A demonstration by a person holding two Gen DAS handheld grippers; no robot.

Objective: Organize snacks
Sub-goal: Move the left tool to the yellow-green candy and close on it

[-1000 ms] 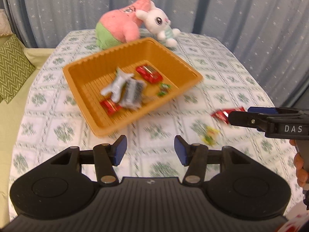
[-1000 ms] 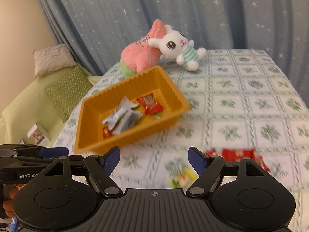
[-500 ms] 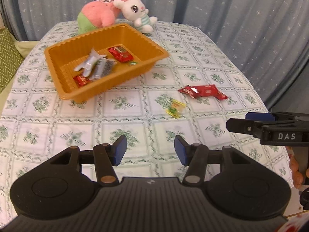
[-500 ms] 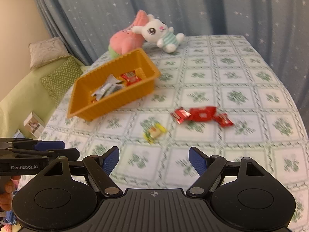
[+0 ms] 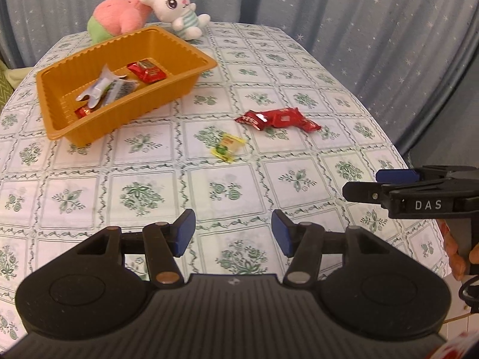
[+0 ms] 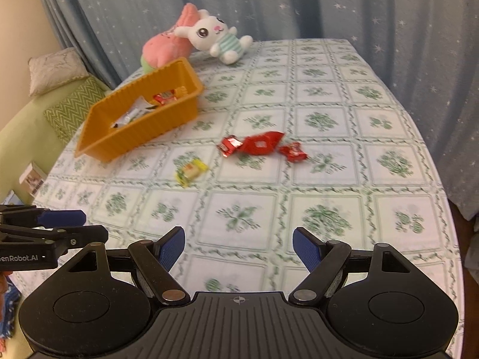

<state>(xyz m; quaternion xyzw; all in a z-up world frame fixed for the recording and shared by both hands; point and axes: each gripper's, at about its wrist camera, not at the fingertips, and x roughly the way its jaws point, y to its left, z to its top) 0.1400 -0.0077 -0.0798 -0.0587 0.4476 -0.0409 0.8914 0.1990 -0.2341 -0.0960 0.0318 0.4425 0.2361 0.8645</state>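
Green-and-white floral cloth covers the table [image 5: 143,176], whose rounded right edge drops off against the starred blue curtain [image 5: 374,15]; a broad stretch of bare cloth lies between the near edge and the loose snacks. On the far left sits the orange tray [image 5: 179,89], skewed to the table's edges, with silver and red wrappers inside. Behind it, touching its far rim, lies a pink plush [image 5: 119,15] with a white bunny plush [image 5: 179,9] leaning on it.

Low in its own view, the left hand-held gripper [image 5: 233,232] hovers over the near cloth, blue pads well apart, nothing between them and nothing touched. The right hand-held gripper [image 6: 238,249] is likewise spread wide and empty — seen from the left wrist camera it reaches in side-on at the table's right edge.

Mid-table, well apart from both, lie the red snack packets [image 6: 260,145] — a cluster of three wrappers close together, clear of the tray. Just nearer and to their left rests the small yellow candy [image 6: 190,172], alone on the cloth.
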